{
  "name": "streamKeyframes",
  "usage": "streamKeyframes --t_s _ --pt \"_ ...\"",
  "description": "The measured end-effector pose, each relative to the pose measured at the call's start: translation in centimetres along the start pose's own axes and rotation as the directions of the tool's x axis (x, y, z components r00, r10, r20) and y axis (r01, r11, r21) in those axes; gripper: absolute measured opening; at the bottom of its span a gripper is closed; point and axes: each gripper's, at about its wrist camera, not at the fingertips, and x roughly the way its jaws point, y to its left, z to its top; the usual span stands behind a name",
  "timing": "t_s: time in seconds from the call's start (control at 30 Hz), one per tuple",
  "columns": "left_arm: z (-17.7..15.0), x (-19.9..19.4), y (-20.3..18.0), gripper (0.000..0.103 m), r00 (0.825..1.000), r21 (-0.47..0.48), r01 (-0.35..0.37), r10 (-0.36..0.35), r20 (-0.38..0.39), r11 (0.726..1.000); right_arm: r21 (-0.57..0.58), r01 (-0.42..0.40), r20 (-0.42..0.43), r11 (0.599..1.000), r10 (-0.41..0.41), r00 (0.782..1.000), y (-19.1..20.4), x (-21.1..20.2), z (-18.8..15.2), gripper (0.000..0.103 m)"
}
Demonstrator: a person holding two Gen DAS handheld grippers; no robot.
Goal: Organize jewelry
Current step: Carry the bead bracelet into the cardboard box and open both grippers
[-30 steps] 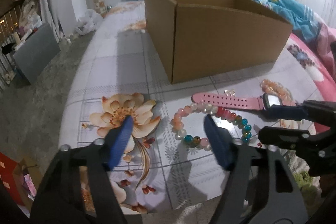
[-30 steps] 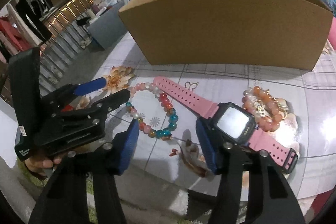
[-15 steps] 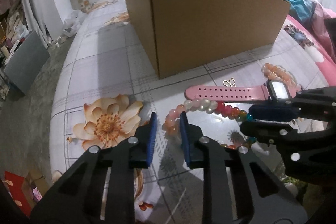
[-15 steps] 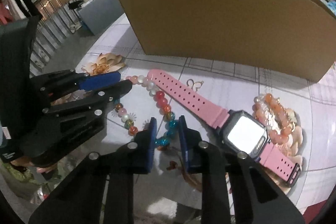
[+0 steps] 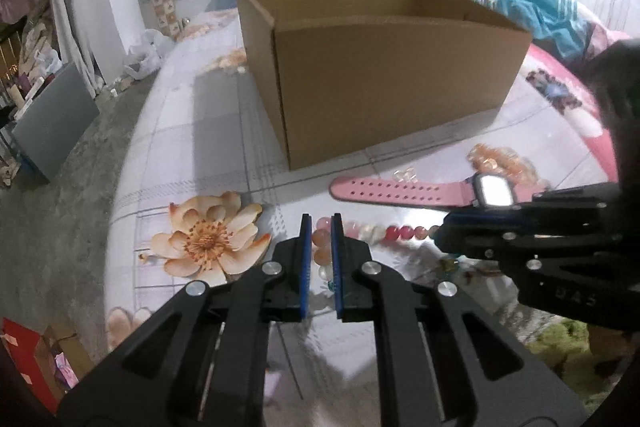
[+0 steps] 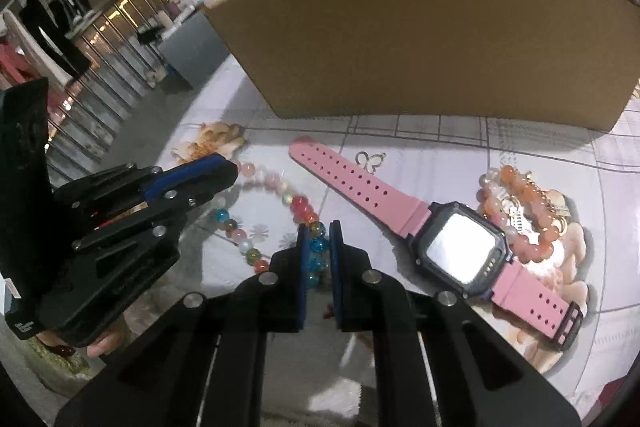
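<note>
Your left gripper [image 5: 319, 227] closing on beaded bracelet [image 6: 276, 183], lower centre | your right gripper [image 6: 319, 231] closing, seemingly pinching its blue beads.

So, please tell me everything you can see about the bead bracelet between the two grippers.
The bracelet is a loop of round glossy beads, glass-like: pink, milky, red, teal and amber. It lies on the flowered tablecloth, beside the pink watch strap. The left gripper is closing on its pale pink beads, and the right gripper on the teal ones at the opposite side.
</note>
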Motion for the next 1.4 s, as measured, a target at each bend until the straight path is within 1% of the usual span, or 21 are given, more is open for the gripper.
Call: streamKeyframes --t_s 0.17,0.27,0.33,0.4,0.47,0.53,0.6,0.67,0.77,0.8,0.83,0.9,0.93,1.0,1.07,1.13,1.17,1.27,1.3,1.4 --pt "1.6 -3.9 -0.9 0.008 0.996 -0.008 -0.002 0.002 0.091 1.0 -0.02 -0.035 0.085 0.999 0.037 0.996 0.1 -3.6 0.3 0.01" --pt "3.6 -6.6 -1.4 0.008 0.985 -0.008 0.008 -0.006 0.171 1.0 -0.043 -0.066 0.141 0.997 0.072 0.987 0.4 -6.0 1.5 0.01" --pt "5.7 -8.3 -1.5 0.008 0.972 0.001 0.022 -0.022 0.232 1.0 -0.068 -0.093 0.179 0.993 0.104 0.978 0.5 -7.6 3.1 0.01" --pt "8.2 -9.4 -1.2 0.008 0.961 -0.003 0.055 -0.052 0.27 0.999 -0.085 -0.127 0.207 0.988 0.142 0.968 0.3 -9.0 5.4 0.01" --pt "11.0 -9.7 -0.9 0.008 0.951 0.003 0.08 -0.078 0.298 0.997 -0.093 -0.158 0.225 0.983 0.176 0.959 -0.2 -9.9 7.9 0.01" --pt "13.7 -9.0 -0.6 0.008 0.949 0.01 0.078 -0.077 0.307 0.997 -0.084 -0.172 0.224 0.982 0.187 0.957 -1.0 -9.9 10.9 0.01" --pt "16.6 -7.2 0.1 0.008 0.957 0.005 0.09 -0.088 0.277 0.996 -0.063 -0.173 0.204 0.983 0.182 0.962 -1.9 -9.0 14.0 0.01" --pt "19.6 -4.3 0.9 0.008 0.972 -0.005 0.087 -0.084 0.219 0.996 -0.018 -0.169 0.147 0.985 0.17 0.974 -3.2 -6.8 17.5 0.01" --pt "22.5 0.3 1.9 0.008 0.992 -0.002 0.04 -0.039 0.122 0.999 0.057 -0.153 0.035 0.987 0.151 0.988 -4.9 -2.8 21.7 0.01" --pt "23.0 1.5 2.3 0.008 0.995 -0.003 0.034 -0.034 0.093 0.999 0.083 -0.146 -0.011 0.986 0.147 0.989 -5.5 -1.2 22.9 0.01" --pt "23.6 3.5 2.8 0.008 0.998 -0.016 0.037 -0.037 0.041 0.999 0.11 -0.136 -0.045 0.985 0.141 0.989 -5.8 0.5 23.4 0.01" --pt "24.3 6.1 3.5 0.008 0.999 -0.028 0.028 -0.028 -0.031 0.999 0.148 -0.12 -0.105 0.982 0.136 0.985 -6.5 3.0 24.8 0.01" --pt "24.5 7.5 3.7 0.008 0.998 -0.022 0.011 -0.012 -0.06 1.0 0.16 -0.118 -0.128 0.98 0.139 0.982 -6.4 4.2 24.6 0.01" --pt "24.3 9.5 3.9 0.008 0.995 -0.003 -0.026 0.026 -0.096 1.0 0.192 -0.103 -0.177 0.976 0.138 0.975 -6.9 6.3 25.7 0.01" --pt "24.4 11.1 4.3 0.008 0.99 -0.004 -0.053 0.052 -0.129 0.999 0.197 -0.084 -0.195 0.977 0.123 0.973 -7.3 7.4 26.0 0.01" --pt "24.4 12.1 5.0 0.008 0.988 -0.022 -0.058 0.054 -0.145 0.998 0.205 -0.073 -0.227 0.976 0.119 0.967 -7.4 8.8 26.7 0.01" --pt "24.5 12.5 5.4 0.009 0.988 -0.029 -0.059 0.055 -0.142 0.998 0.218 -0.073 -0.245 0.973 0.127 0.961 -7.6 9.5 27.0 0.011" --pt "24.9 12.6 5.6 0.01 0.989 -0.032 -0.094 0.089 -0.117 0.995 0.237 -0.071 -0.278 0.969 0.138 0.951 -7.9 10.9 27.9 0.011" --pt "25.0 12.5 5.8 0.014 0.99 -0.043 -0.09 0.084 -0.112 0.995 0.231 -0.067 -0.276 0.971 0.131 0.952 -7.8 11.1 27.9 0.012" --pt "25.0 11.5 6.2 0.017 0.994 -0.069 -0.076 0.071 -0.079 0.995 0.206 -0.082 -0.24 0.975 0.132 0.962 -7.6 10.1 28.1 0.015"
